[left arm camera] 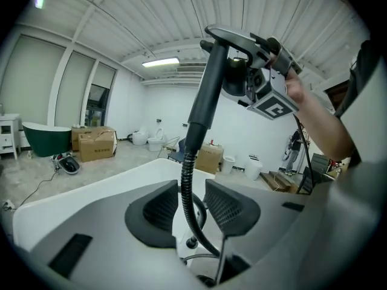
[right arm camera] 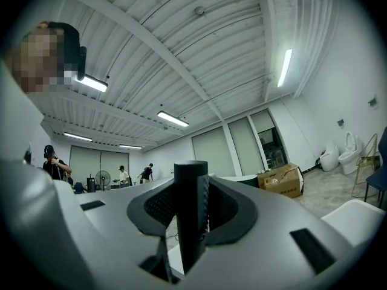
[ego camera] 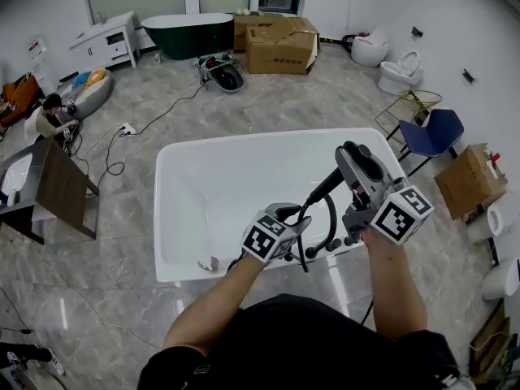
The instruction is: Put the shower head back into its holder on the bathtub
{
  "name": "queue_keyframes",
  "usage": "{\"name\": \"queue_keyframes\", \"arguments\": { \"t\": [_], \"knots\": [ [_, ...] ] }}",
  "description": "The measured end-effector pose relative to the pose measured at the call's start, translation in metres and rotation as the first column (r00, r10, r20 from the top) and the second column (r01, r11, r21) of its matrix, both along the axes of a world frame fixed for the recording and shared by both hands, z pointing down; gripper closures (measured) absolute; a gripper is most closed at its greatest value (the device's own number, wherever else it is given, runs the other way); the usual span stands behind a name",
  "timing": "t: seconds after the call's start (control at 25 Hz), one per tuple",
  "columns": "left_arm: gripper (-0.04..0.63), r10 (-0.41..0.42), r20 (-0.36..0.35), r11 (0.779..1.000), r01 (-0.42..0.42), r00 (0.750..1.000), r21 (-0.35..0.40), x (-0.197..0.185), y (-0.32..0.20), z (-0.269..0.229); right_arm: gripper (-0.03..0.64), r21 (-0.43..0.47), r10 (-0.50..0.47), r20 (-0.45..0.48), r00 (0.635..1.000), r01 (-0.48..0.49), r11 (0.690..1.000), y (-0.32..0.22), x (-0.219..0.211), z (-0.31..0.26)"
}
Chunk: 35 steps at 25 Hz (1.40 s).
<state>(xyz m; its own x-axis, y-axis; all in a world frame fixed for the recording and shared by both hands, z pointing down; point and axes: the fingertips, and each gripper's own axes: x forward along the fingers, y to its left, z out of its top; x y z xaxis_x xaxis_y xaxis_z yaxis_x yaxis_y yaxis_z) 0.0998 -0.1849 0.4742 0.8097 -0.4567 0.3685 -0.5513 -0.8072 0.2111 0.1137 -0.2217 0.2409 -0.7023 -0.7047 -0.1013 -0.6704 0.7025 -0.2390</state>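
Note:
The black shower head's handle point(ego camera: 325, 187) slants up over the near right corner of the white bathtub point(ego camera: 187, 157). My right gripper point(ego camera: 351, 159) is shut on the upper part of the handle point(right arm camera: 191, 213). In the left gripper view the handle point(left arm camera: 205, 95) rises to the right gripper, and its head point(left arm camera: 233, 38) tops it. The black ribbed hose point(ego camera: 329, 226) loops down to the tub's near rim. My left gripper point(ego camera: 294, 216) stands open there. The hose point(left arm camera: 186, 192) runs between its pads point(left arm camera: 158, 209) without being pressed.
Cardboard boxes point(ego camera: 276, 43) and a dark green tub point(ego camera: 191, 32) stand at the back. Toilets point(ego camera: 398, 71) and a blue chair point(ego camera: 435, 132) are at the right. A wooden cabinet point(ego camera: 61, 189) stands left, with cables on the floor. Several people point(right arm camera: 57, 162) are far off.

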Motion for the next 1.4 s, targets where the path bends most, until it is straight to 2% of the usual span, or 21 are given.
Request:
{"name": "queue_keyframes", "arguments": {
  "t": [0.08,0.24,0.52,0.68,1.04,1.4],
  "knots": [
    [0.442,-0.011,0.015,1.0,0.011,1.0,-0.008,0.0,-0.002,0.008,0.491,-0.002,-0.002,0.012,1.0,0.002,1.0,0.003,0.003,0.001],
    [0.525,-0.03,0.046,1.0,0.03,0.998,0.001,-0.007,-0.003,0.013,0.491,-0.012,0.003,0.018,1.0,-0.003,1.0,0.007,0.004,0.007],
    [0.525,0.021,0.055,1.0,-0.019,0.998,-0.021,0.003,0.003,0.019,0.491,-0.035,0.031,0.022,0.999,-0.031,0.999,0.006,0.017,0.015],
    [0.492,0.023,0.063,1.0,-0.021,0.998,-0.02,-0.003,0.006,0.023,0.491,-0.051,0.058,-0.019,0.998,-0.059,0.997,0.005,0.023,0.029],
    [0.477,-0.107,0.031,0.992,0.108,0.994,-0.06,-0.037,-0.003,0.028,0.491,-0.165,0.067,-0.041,0.997,-0.072,0.984,0.007,0.041,0.085],
    [0.479,-0.188,0.037,0.968,0.192,0.981,-0.162,-0.062,0.007,0.063,0.49,-0.319,0.028,-0.074,0.997,-0.051,0.946,0.011,0.037,0.161]
  ]
}}
